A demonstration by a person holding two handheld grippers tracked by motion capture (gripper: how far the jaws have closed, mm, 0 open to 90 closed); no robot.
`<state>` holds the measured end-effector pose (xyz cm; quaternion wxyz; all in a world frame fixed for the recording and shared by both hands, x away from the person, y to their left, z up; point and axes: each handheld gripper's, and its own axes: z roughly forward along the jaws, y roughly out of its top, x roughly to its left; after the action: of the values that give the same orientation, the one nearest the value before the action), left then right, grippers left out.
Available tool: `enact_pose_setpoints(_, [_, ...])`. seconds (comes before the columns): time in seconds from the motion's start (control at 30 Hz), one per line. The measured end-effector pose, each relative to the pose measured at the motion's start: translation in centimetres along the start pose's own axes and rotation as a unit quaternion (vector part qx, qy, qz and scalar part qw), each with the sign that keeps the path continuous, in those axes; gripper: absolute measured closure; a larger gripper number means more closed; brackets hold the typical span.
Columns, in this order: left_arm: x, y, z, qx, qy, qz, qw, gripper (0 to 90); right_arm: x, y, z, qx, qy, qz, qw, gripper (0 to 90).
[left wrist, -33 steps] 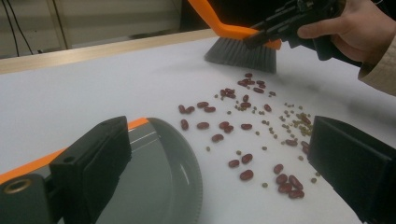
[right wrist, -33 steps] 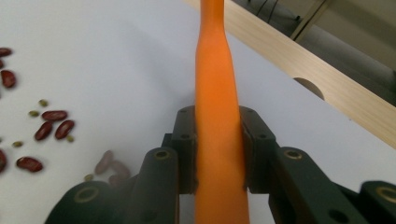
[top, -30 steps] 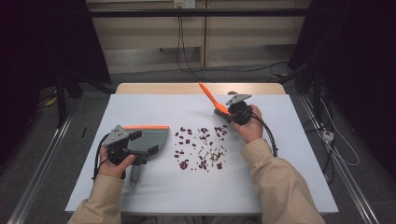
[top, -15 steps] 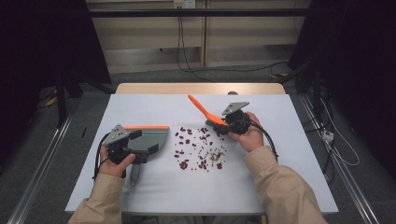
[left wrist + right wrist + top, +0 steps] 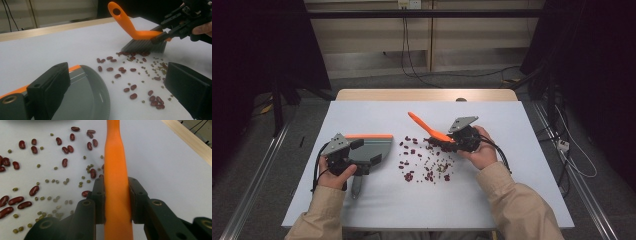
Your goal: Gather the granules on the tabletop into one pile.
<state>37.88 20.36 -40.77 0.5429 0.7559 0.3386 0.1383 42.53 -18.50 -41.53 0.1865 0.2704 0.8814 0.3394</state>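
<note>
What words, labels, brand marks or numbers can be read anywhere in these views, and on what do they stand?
None can be read.
The orange-handled brush, the grey dustpan, the red beans and the white table bear no visible print.
A small white plate on the back wall in the high view is too small and blurred to tell whether it carries text.

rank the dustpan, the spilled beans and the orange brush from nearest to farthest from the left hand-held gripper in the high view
1. Dustpan: in the left hand-held gripper itself.
2. Beans: mid-table, just right of the pan's open edge.
3. Orange brush: beyond the beans, clamped in the right hand-held gripper.
</note>
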Motion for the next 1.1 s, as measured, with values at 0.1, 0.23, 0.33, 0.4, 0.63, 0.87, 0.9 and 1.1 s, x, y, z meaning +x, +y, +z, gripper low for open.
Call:
enact_pose_setpoints(0.1, [0.0,0.0,0.0,-0.001,0.000,-0.001,1.0000,6.2,0.4,-0.2,-0.3,0.000,0.007,-0.005,1.0000,71.2])
enact_pose_setpoints(0.23, [0.0,0.0,0.0,0.000,0.000,0.000,1.0000,6.2,0.9,-0.3,-0.8,0.001,0.019,-0.011,0.9998,71.2])
enact_pose_setpoints(0.33, [0.0,0.0,-0.1,0.000,0.000,0.000,1.0000,6.2,1.3,-0.3,-1.0,0.003,0.024,-0.013,0.9996,71.2])
enact_pose_setpoints(0.4, [0.0,0.0,-0.1,0.000,0.001,0.000,1.0000,6.2,1.6,-0.4,-1.2,0.003,0.026,-0.015,0.9995,71.2])
enact_pose_setpoints(0.63, [-0.1,0.0,-0.1,0.000,0.002,0.002,1.0000,6.2,2.1,-0.6,-1.6,-0.001,0.029,-0.013,0.9995,71.3])
enact_pose_setpoints(0.87, [0.0,0.0,-0.1,0.000,0.001,-0.001,1.0000,6.2,0.4,-0.2,-2.2,-0.029,0.019,0.016,0.9993,71.3])
enact_pose_setpoints(0.9, [0.0,0.0,-0.1,0.000,0.001,-0.001,1.0000,6.2,0.1,0.0,-2.1,-0.032,0.020,0.021,0.9991,71.3])
enact_pose_setpoints(1.1, [0.1,0.0,-0.1,0.001,0.001,-0.003,1.0000,6.2,-1.6,1.2,-1.1,-0.048,0.013,0.031,0.9983,71.3])
